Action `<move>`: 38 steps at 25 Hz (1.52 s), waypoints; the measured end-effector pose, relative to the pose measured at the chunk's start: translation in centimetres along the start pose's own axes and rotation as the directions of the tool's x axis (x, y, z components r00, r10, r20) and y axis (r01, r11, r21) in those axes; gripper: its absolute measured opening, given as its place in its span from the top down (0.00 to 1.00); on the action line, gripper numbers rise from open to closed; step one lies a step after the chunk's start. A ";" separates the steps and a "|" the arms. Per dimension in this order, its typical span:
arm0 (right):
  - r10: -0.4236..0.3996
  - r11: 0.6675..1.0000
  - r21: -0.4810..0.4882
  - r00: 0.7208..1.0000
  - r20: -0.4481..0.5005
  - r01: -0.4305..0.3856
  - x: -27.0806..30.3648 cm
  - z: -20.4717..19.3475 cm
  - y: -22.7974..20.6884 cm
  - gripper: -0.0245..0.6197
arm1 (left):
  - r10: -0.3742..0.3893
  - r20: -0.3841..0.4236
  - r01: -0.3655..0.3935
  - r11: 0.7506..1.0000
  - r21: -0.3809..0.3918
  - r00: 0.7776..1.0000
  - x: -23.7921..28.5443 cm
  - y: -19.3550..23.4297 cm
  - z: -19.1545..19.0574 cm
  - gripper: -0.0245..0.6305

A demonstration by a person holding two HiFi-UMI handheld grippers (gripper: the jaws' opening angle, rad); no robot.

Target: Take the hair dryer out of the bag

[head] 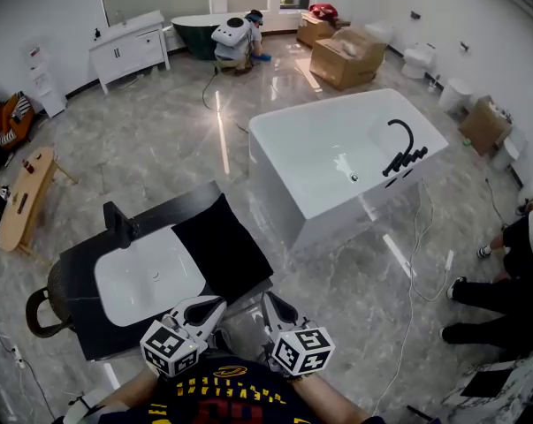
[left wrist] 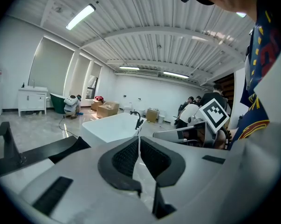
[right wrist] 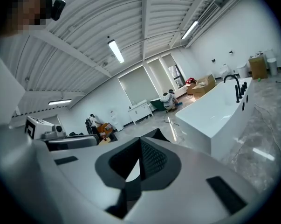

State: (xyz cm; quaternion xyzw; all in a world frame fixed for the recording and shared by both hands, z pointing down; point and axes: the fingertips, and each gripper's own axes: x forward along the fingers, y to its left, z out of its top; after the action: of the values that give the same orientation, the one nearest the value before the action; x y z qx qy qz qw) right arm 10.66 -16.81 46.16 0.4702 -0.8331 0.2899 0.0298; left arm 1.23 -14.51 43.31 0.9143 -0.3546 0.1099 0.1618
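No hair dryer shows in any view. A flat black bag [head: 222,247] lies on the black vanity top [head: 80,263], right of the white basin [head: 149,278]. A dark round holder with a loop handle [head: 47,300] hangs at the vanity's left end. My left gripper [head: 217,308] [left wrist: 139,141] and right gripper [head: 270,305] [right wrist: 140,146] are side by side just in front of the vanity's near edge, both shut with nothing between the pads. Both point roughly level towards the white bathtub [left wrist: 113,125].
A black faucet [head: 120,223] stands behind the basin. The white bathtub [head: 346,157] with a black tap fills the middle of the floor, with a cable beside it. People sit at the right [head: 513,254]. A wooden bench [head: 23,197] stands at the left. Cardboard boxes [head: 346,56] are at the back.
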 end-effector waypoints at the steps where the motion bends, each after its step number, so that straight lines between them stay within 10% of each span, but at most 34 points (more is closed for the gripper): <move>1: -0.010 1.000 -0.004 1.000 0.004 0.010 0.7 0.3 0.2 0.95 | -0.012 0.005 0.012 1.000 0.007 1.000 0.1 0.8 0.4 0.94; 15: -0.165 0.976 -0.143 0.986 0.005 0.164 6.5 0.6 -0.3 0.95 | -0.022 0.112 0.019 0.999 0.027 0.993 0.8 10.4 0.4 0.94; 24: -0.171 0.980 -0.132 0.973 -0.154 0.151 7.7 -5.8 -7.1 0.95 | 0.041 -0.137 -0.017 0.985 0.172 0.990 4.9 9.1 -6.9 0.94; 38: -0.115 0.990 -0.113 0.952 -0.285 0.085 7.3 -11.9 -11.8 0.95 | 0.069 -0.449 0.084 0.946 0.312 0.891 14.0 6.0 -15.5 0.88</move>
State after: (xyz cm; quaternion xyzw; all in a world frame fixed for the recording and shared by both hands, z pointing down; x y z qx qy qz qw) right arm 13.46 -20.92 63.74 0.4620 -0.8080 0.3123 0.1899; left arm 5.97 -21.47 63.34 0.8785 -0.2807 0.3763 0.0884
